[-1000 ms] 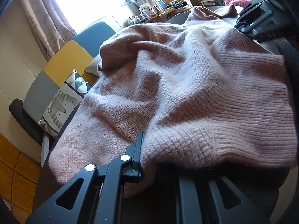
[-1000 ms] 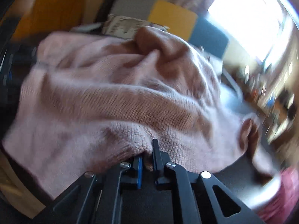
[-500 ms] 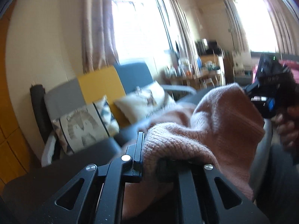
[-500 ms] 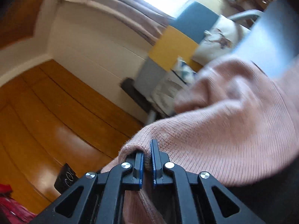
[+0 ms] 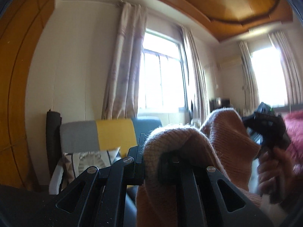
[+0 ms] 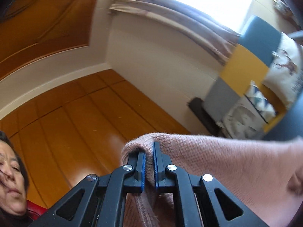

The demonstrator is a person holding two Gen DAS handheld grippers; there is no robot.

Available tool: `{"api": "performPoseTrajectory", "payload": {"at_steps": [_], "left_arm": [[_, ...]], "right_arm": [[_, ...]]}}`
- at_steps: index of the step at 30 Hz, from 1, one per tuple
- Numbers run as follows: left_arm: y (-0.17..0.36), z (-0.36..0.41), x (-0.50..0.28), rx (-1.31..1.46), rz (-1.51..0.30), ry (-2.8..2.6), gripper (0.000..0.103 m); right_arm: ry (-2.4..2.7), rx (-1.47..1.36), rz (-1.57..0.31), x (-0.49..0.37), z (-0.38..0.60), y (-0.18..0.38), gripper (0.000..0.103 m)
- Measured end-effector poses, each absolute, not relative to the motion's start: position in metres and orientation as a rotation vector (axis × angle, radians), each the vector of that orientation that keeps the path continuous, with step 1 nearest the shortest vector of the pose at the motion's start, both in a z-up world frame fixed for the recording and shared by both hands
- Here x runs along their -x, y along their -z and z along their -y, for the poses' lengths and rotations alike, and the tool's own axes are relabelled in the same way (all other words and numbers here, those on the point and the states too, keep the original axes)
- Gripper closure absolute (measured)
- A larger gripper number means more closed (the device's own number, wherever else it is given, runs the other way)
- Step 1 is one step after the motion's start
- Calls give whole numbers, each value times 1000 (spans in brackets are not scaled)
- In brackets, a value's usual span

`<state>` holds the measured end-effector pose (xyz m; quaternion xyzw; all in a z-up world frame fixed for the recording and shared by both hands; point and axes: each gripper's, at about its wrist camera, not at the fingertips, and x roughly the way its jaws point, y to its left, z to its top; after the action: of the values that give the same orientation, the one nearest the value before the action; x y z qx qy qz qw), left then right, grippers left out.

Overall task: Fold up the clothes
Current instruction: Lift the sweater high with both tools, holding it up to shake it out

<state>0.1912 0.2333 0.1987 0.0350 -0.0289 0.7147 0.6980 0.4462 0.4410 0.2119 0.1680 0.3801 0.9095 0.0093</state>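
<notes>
The room is the biggest thing here. It has a pale wall [image 5: 75,66], a shiny wooden ceiling [image 5: 227,5] and a bright window [image 5: 161,79] with long curtains [image 5: 123,66] beside it. In the right wrist view the room looks tipped over, and wide brown wood panels [image 6: 85,123] fill the near left.

Next comes the sofa [image 5: 113,134], far back by the wall under the window. Its back has a grey part, a yellow part and a blue part. A cushion [image 5: 89,160] with a striped animal picture leans on it. A second, white cushion [image 6: 284,71] shows in the right wrist view.

Then comes the pink knitted sweater [image 5: 198,151]. It is held up in the air, in the near middle, and it stretches between the two claws. It hangs down below them.

The left gripper [image 5: 151,162] is pinched together on one bunched edge of the sweater. The wool folds over its right finger and hides it.

The right gripper [image 6: 149,162] is clamped on another edge of the sweater. Its blue pads [image 6: 143,168] squeeze a thin fold of wool. From the left wrist view this claw shows far to the right, with a hand [image 5: 272,168] around its handle.

A person's head shows at the near left edge of the right wrist view.

A dark pink fuzzy thing [image 5: 295,128] sits at the far right edge; I cannot tell what it is.
</notes>
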Motion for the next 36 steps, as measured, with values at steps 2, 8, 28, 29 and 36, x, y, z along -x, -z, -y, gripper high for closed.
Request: {"api": "performPoseTrajectory", "payload": {"at_steps": [2,8,28,29,36], "left_arm": [[-215,-223,-185,-77,116,-1586,93],[-264,-183,-184,-149,246,-1557,93],[-294,-144,-213,-88,406,-1307,93],[-290,-148,-209,-56,415,-1308,93],[-257,-214,-156,217,398,-1423,93]], "right_arm": [[-2894,-557,-1132,-442,-428,-236,97],[-3045,-644,-1037,-425,-396,-292,97],[-3478,-1048,-621,-427,-243,-402,98],[-3462,-1027,-637,-422,-241,-393,98],[-3242,-465,-794,-385,-265,-308,78]]}}
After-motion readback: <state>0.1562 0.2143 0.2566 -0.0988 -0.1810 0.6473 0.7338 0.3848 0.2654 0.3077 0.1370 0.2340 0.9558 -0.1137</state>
